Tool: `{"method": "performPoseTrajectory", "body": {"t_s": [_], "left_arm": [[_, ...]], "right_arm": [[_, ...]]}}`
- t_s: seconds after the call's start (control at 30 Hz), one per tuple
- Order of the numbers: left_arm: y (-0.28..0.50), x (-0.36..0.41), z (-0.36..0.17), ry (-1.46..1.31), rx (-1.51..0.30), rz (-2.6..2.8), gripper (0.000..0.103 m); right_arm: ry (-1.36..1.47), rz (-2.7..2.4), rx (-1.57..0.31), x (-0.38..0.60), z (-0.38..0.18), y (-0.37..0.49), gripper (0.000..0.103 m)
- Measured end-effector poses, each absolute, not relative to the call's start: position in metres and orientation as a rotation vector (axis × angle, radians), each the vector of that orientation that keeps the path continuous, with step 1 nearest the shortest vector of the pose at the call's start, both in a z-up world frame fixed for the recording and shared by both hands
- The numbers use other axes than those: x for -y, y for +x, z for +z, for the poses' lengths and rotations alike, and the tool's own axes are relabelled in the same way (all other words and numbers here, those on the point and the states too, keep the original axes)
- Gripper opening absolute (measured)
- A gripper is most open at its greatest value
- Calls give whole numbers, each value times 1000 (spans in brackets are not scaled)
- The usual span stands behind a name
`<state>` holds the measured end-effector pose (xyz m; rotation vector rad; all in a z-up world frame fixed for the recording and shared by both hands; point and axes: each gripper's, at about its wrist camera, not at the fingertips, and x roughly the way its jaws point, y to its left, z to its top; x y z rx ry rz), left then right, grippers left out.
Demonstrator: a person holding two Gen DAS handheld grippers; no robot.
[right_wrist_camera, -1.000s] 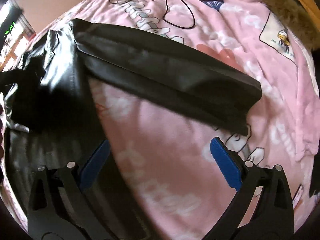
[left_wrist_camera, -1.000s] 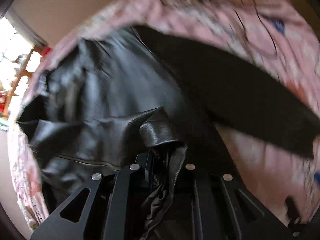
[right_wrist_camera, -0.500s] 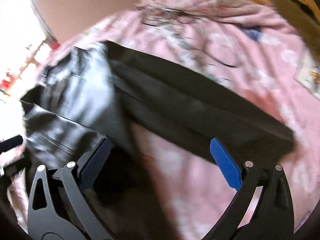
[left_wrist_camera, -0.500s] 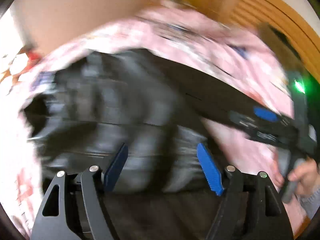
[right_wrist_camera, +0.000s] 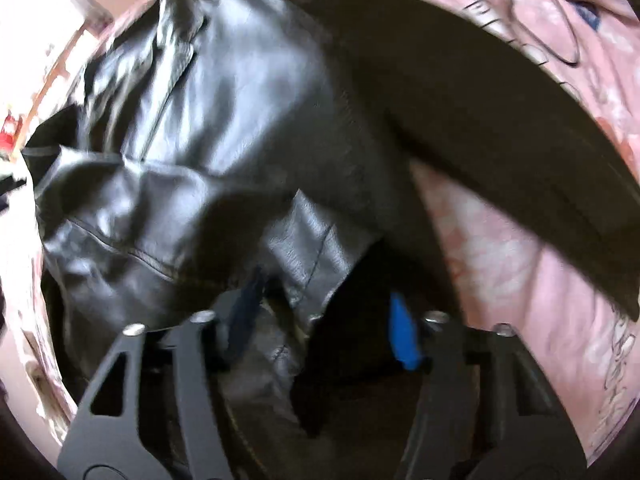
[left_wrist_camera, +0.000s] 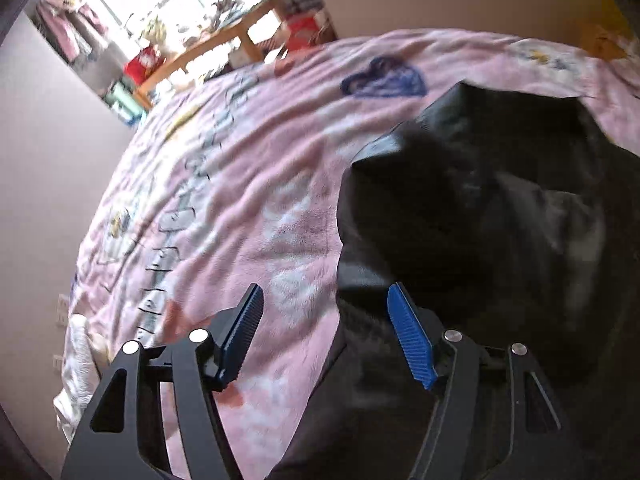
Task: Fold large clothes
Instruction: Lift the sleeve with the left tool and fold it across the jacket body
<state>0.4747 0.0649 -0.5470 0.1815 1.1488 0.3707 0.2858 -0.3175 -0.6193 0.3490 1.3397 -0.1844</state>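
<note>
A black leather jacket (left_wrist_camera: 480, 220) lies spread on a pink printed blanket (left_wrist_camera: 240, 180). My left gripper (left_wrist_camera: 326, 338) hovers over the jacket's left edge. Its jaws are closing, with blanket and that edge below them and nothing pinched. In the right wrist view the jacket (right_wrist_camera: 220, 120) fills the frame, and one long sleeve (right_wrist_camera: 500, 120) stretches to the right across the blanket (right_wrist_camera: 520, 280). My right gripper (right_wrist_camera: 324, 324) points down at a raised leather flap. Its jaws are closing with the flap between the blue pads (right_wrist_camera: 404, 336), and a gap still shows.
A bright window and a cluttered wooden desk (left_wrist_camera: 208, 40) stand beyond the bed's far side. A plain wall (left_wrist_camera: 40, 160) runs along the left. White cloth (left_wrist_camera: 80, 360) hangs at the bed's edge. A thin black cable (right_wrist_camera: 568, 48) lies on the blanket past the sleeve.
My left gripper let go of the jacket fold, opened and swung left to the jacket's edge. My right gripper moved from over the blanket onto the jacket, and its jaws narrowed.
</note>
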Motion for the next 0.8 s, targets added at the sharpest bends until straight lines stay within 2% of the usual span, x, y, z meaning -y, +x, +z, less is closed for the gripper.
{"method": "performPoseTrajectory", "body": {"t_s": [0.07,0.13,0.2,0.33,0.4,0.5,0.6,0.63,0.7,0.73,0.8], "left_arm": [[487,-70,-565,153,-1197,380,59],[489,-70,-572,128,-1209,385,55],[486,-69,-568,90,-1199,374,50],[461,-56,-540,-10,-1141,289,51],[455,-42,-534,-3,-1095,267,56],[442,-30,-538,49,-1070,295,63],[445,-28,-580,139,-1140,362,62],[445,-31,-590,143,-1155,368,62],[440,-33,-593,150,-1141,376,62],[437,-32,-591,151,-1128,374,61],[430,-31,-585,125,-1122,345,61]], "right_arm": [[362,-152,-1297,316,-613,284,18],[337,-133,-1243,313,-596,282,6],[311,-125,-1164,313,-566,280,5],[303,-150,-1035,334,-517,263,4],[289,-169,-1060,343,-523,258,4],[286,-121,-1182,346,-564,251,5],[273,-106,-1257,346,-591,248,14],[300,-121,-1261,351,-592,246,22],[323,-188,-1250,363,-586,240,52],[333,-224,-1233,370,-579,237,70],[369,-274,-1192,387,-563,231,71]]}}
